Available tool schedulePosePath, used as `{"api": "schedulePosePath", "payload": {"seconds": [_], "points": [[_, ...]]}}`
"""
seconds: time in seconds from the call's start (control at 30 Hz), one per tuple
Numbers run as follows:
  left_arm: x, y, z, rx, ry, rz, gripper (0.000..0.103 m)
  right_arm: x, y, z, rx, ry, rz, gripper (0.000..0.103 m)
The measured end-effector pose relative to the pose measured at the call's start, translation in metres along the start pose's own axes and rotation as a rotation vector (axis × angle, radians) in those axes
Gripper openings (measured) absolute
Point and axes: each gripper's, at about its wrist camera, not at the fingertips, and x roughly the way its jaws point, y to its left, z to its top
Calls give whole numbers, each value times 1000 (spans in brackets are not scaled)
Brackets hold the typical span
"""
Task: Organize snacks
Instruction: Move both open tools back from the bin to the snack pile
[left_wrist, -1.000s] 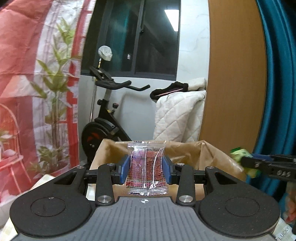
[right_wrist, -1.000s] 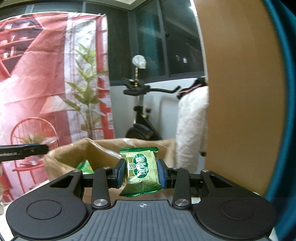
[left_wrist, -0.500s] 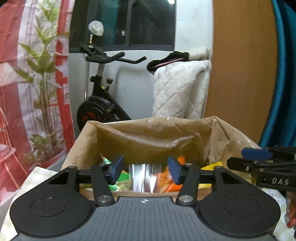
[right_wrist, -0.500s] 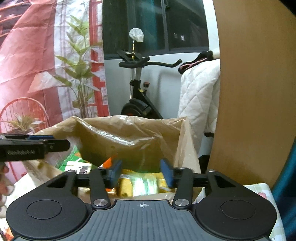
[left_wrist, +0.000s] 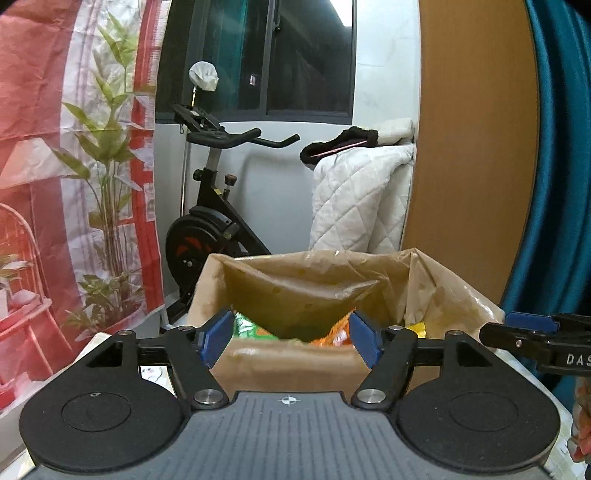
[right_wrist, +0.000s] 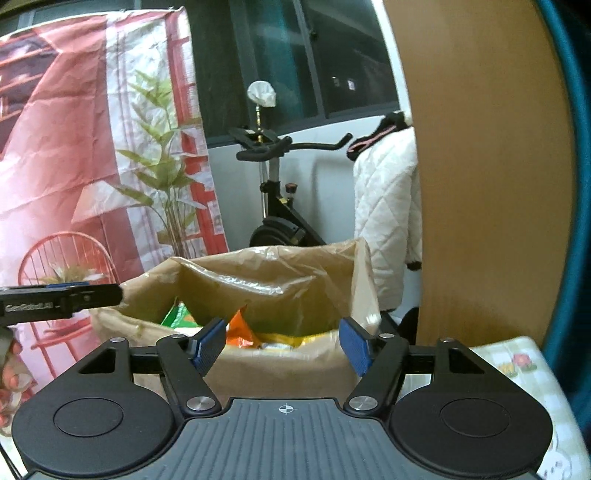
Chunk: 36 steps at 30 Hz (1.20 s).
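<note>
A cardboard box lined with a brown plastic bag (left_wrist: 303, 291) stands just ahead of both grippers; it also shows in the right wrist view (right_wrist: 266, 273). Inside lie green (left_wrist: 251, 328), orange (right_wrist: 240, 328) and yellow (right_wrist: 288, 338) snack packets. My left gripper (left_wrist: 290, 338) is open and empty, its blue pads at the box's near edge. My right gripper (right_wrist: 280, 343) is open and empty, also at the near edge. Each gripper shows at the edge of the other's view: the right one (left_wrist: 535, 332), the left one (right_wrist: 59, 299).
An exercise bike (left_wrist: 214, 229) and a white quilted blanket (left_wrist: 362, 206) stand behind the box. A wooden panel (left_wrist: 472, 147) and blue curtain (left_wrist: 557, 147) rise at the right, a red printed backdrop (left_wrist: 55, 147) at the left. A patterned tablecloth (right_wrist: 517, 365) lies under the box.
One second ago my left gripper held a clear red packet and my right a green packet. Both opened and dropped them into the box, and the jaws have since opened wider.
</note>
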Motion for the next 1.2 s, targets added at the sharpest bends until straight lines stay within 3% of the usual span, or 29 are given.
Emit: {"api": "schedulePosePath", "payload": {"seconds": [0.47, 0.97, 1.2], "points": [[-44, 10, -44, -9, 102, 61, 72, -38, 9, -56, 68, 45, -2, 64], [-31, 32, -87, -59, 223, 88, 72, -23, 19, -122, 102, 201, -13, 64], [-23, 59, -116, -110, 286, 112, 72, -5, 22, -164, 134, 323, -11, 64]]}}
